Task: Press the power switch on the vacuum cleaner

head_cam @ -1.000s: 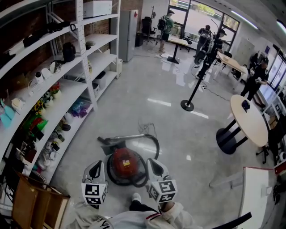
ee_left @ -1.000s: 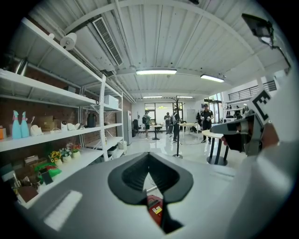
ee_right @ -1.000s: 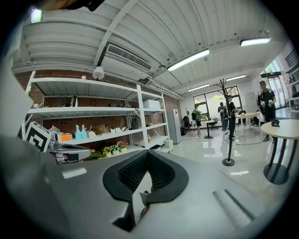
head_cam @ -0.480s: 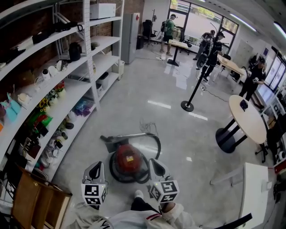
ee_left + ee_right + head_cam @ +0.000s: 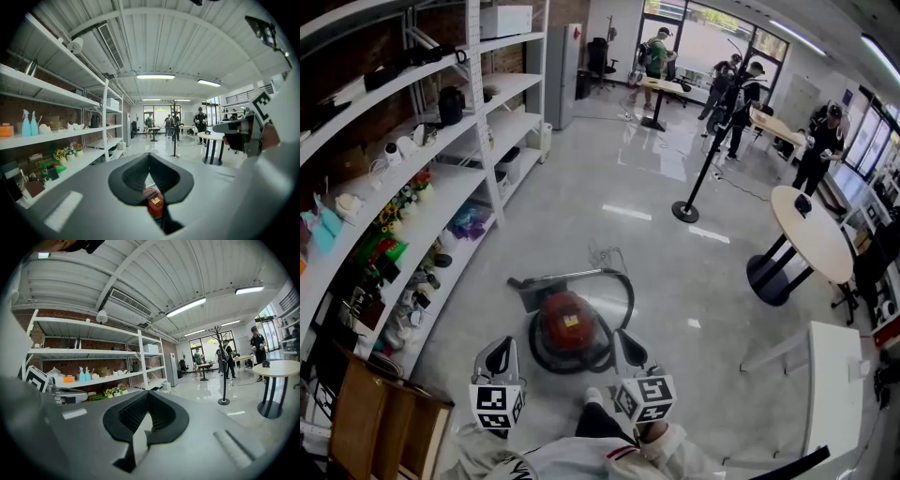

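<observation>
A red vacuum cleaner [image 5: 569, 323] lies on the grey floor, ringed by its black hose [image 5: 623, 302]. Its floor nozzle [image 5: 528, 292] points left. My left gripper [image 5: 500, 349] hovers just left of the vacuum's near side and my right gripper [image 5: 628, 345] just right of it; both are above the floor and apart from the vacuum. The left gripper [image 5: 149, 157] has its jaws together, and part of the red vacuum [image 5: 154, 206] shows through the slit below them. The right gripper [image 5: 148, 394] also has its jaws together and holds nothing. I cannot make out the power switch.
White shelving [image 5: 422, 187] full of small items runs along the left, with a wooden crate [image 5: 375, 422] at its near end. A pole stand [image 5: 684, 211], a round table [image 5: 811, 239] and a white table [image 5: 834, 394] stand to the right. People stand far back by the windows.
The head view has shifted a little, so the vacuum sits slightly higher in the picture. Both grippers keep their places beside it, jaws unchanged.
</observation>
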`<action>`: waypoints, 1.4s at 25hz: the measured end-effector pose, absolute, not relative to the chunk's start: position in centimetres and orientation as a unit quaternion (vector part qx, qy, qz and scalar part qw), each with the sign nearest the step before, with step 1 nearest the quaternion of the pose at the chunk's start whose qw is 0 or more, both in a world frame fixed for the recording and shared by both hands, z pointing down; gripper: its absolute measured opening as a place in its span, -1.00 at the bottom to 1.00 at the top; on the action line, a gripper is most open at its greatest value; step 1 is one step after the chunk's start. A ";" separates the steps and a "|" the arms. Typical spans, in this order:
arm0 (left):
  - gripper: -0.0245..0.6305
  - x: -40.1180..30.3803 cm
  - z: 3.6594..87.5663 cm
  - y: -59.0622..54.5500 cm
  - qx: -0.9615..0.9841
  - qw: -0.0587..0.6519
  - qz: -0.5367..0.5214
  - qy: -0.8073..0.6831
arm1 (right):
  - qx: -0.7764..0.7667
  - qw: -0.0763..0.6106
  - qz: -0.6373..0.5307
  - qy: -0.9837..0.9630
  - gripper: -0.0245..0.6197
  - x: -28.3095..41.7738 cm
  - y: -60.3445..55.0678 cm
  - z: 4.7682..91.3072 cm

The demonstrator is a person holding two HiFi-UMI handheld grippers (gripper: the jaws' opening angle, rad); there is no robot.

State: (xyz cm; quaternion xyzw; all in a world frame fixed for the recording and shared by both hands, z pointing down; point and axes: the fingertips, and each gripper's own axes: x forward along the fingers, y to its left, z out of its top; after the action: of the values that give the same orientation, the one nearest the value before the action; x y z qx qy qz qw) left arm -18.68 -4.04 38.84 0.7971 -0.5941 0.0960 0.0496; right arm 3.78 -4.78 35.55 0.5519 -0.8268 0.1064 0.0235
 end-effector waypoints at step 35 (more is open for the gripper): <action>-0.93 -18.7 39.3 1.7 0.815 0.054 0.102 -0.567 | 0.575 0.041 0.117 -0.809 -0.92 4.0 2.5 36.2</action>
State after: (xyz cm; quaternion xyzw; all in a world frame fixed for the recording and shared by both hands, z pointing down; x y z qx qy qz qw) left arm -18.67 1.69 39.30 0.8154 -0.5672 0.1023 0.0540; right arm 3.95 2.48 36.16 0.5752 -0.8086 0.1171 0.0408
